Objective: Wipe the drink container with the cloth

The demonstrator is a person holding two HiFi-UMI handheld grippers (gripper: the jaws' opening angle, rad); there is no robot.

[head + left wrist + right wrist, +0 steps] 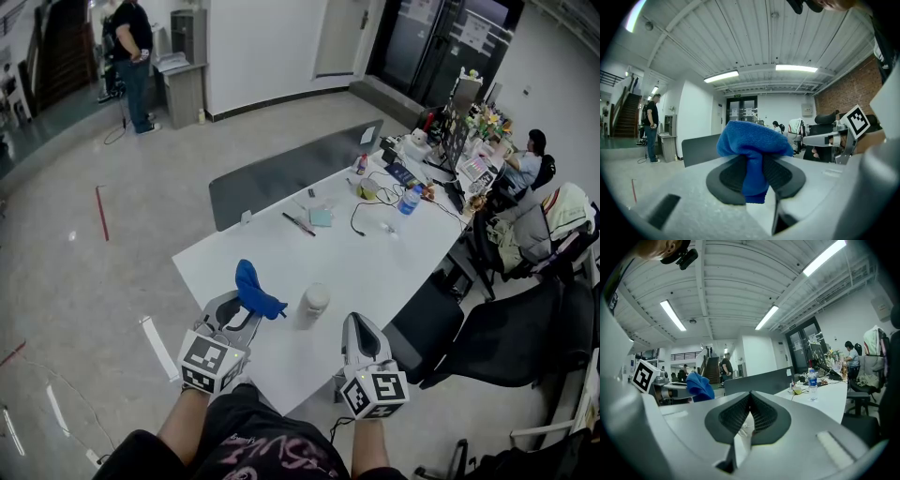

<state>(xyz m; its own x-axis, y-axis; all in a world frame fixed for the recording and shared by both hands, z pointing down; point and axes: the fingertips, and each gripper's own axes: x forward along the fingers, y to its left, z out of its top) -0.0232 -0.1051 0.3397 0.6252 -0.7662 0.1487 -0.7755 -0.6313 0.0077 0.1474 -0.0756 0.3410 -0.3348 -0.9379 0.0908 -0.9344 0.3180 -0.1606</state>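
Head view: the left tongs (240, 312) pinch a blue cloth (255, 291) just beside the lidded white drink container (314, 302), which stands free on the white counter (375, 262). The right tongs (356, 325) sit near its other side.

Left gripper view: the pads clamp the blue cloth's bunched middle.

Right gripper view: the jaws are pressed together on nothing (so nothing steadies the drink container), and a sideways wipe could shove or tip it.

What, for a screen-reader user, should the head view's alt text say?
From above, the left gripper clamps a blue cloth over a white table, just left of an upright pale drink container. The right gripper, shut and empty, sits on the container's other side. A water bottle stands at the far end.
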